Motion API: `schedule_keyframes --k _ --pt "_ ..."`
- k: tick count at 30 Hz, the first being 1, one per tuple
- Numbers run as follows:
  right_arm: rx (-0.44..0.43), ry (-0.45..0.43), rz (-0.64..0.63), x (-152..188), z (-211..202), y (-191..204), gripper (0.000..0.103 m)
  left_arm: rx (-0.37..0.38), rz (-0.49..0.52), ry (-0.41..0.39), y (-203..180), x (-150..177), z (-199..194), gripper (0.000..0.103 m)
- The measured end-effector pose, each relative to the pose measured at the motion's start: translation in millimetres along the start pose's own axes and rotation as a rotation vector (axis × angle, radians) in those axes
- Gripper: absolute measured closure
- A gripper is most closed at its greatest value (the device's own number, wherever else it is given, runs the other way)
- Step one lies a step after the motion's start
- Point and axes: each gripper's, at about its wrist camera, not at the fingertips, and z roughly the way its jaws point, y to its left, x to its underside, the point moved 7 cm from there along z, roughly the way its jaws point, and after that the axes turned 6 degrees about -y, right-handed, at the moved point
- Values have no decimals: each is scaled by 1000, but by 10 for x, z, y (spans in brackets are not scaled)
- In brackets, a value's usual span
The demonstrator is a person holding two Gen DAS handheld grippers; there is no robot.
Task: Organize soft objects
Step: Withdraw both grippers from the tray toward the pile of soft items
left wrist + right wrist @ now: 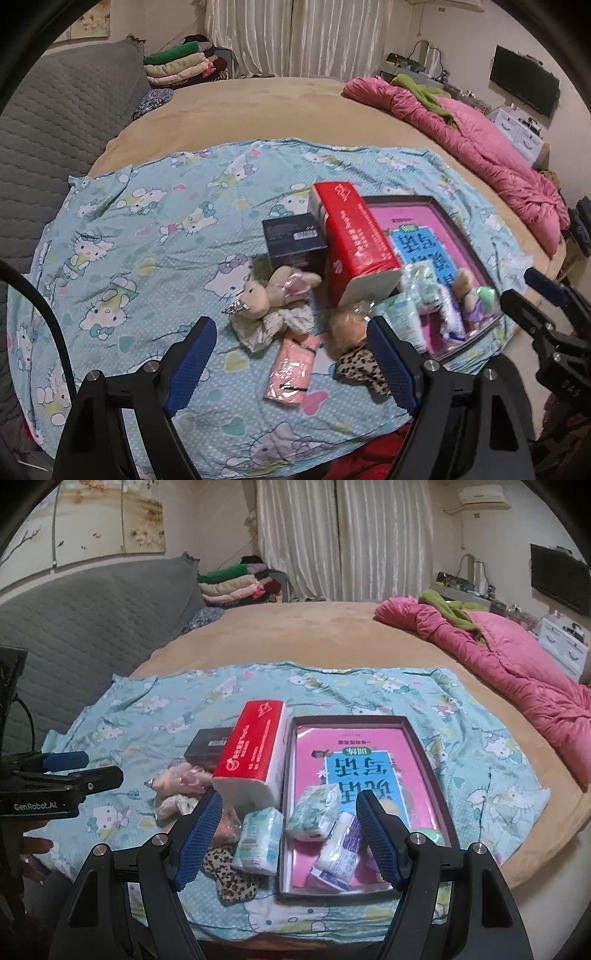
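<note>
My left gripper [291, 362] is open and holds nothing. It hovers over a pink tissue pack [291, 365] lying on the cartoon-cat sheet. A bunny plush [266, 295] lies just beyond it, and a leopard-print soft piece [365, 365] sits by the right finger. My right gripper [288, 840] is also open and empty, above the near end of a dark tray [424, 760]. The tray holds a pink book, a green tissue pack [314, 808] and a purple-white pack [340, 853]. Another green pack [258, 842] lies just left of the tray.
A red tissue box [255, 753] and a dark box [207, 746] stand left of the tray. A pink quilt [517, 672] lies along the bed's right side and a grey padded headboard [92, 620] on the left. Folded clothes [232, 583] are stacked at the back.
</note>
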Motion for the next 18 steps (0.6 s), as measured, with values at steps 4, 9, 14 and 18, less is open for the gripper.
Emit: schedule_keyframes --k 4,9,14,18 --pt "4 28 -31 99 86 88 27 0 0 22 44 125 114 20" --pt "5 78 -86 289 252 235 27 -6 13 52 80 286 293 20" --pt "7 133 -142 494 443 380 27 -4 20 84 95 446 475 20" --pt "12 164 -165 603 554 444 27 3 28 109 98 552 601 20"
